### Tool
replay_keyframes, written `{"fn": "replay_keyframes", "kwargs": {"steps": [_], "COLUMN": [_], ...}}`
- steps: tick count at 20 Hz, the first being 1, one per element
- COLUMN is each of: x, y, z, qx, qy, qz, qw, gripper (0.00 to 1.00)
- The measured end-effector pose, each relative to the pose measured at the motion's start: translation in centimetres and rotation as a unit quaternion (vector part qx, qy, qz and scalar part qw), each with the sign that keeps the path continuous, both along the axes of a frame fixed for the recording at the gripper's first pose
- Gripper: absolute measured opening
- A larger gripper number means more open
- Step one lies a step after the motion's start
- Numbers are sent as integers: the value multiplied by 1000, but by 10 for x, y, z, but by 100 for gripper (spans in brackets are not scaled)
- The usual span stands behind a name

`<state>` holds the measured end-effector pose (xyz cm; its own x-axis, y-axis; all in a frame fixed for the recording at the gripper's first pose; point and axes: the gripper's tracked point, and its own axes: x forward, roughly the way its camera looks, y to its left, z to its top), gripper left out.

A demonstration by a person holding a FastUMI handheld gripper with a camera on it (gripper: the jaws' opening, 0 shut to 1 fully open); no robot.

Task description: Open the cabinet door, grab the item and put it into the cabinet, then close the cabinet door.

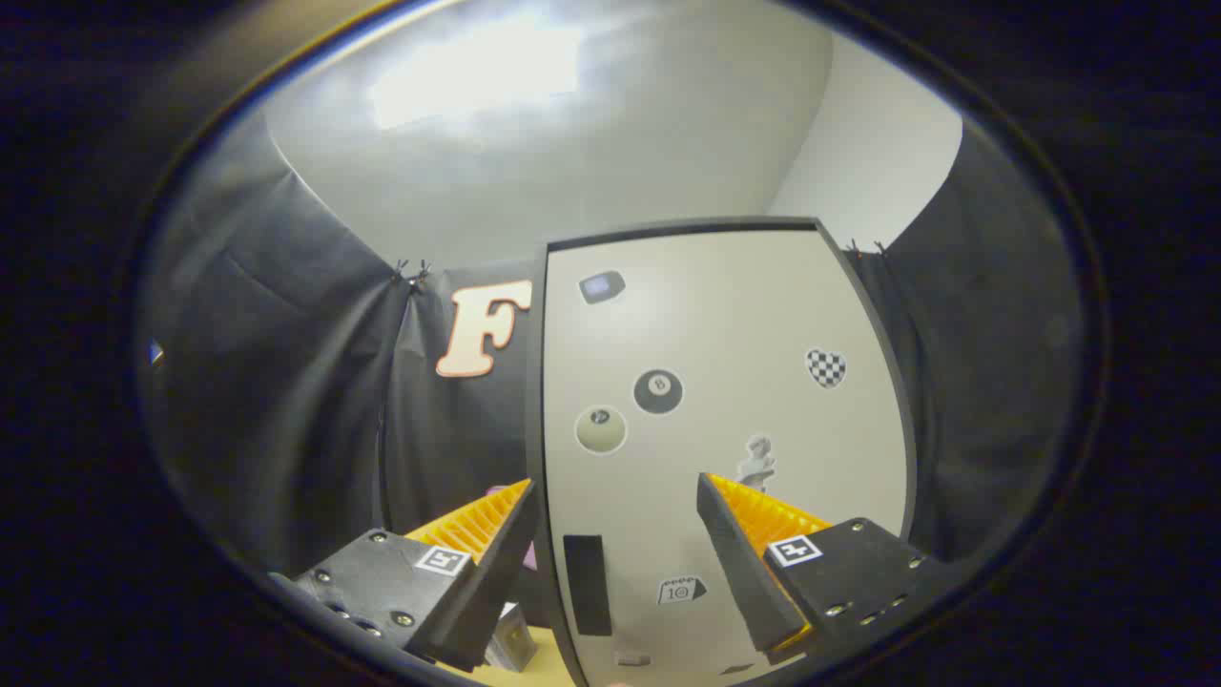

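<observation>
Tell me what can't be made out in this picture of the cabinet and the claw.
- Cabinet inside: hidden behind the closed door, gripper view.
- Item to store: only pink and pale scraps show past the left finger, gripper view; what they are is unclear.
- Door stickers: too small to tell in detail.
- Claw: open, fingers astride the door's black handle; contact unclear.

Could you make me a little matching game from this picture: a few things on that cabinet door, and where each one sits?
Things:
1. black handle
2. eight-ball sticker
3. checkered heart sticker
4. gripper

Places or states:
A. far side of the door from the handle
B. near the door's middle, above a pale ball sticker
C. open, its fingers either side of the door's edge
D. low on the door, between the fingers

Pairs: 1-D, 2-B, 3-A, 4-C
</observation>
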<state>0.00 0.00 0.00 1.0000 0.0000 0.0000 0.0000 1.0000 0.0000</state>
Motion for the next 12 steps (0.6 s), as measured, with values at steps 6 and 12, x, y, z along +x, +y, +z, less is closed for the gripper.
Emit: {"fn": "replay_keyframes", "kwargs": {"steps": [6, 12], "x": [-15, 2], "y": [40, 3], "z": [27, -59], "qx": [-98, -5], "qy": [-81, 115], "qz": [37, -13], "qw": [991, 993], "gripper": [97, 97]}}
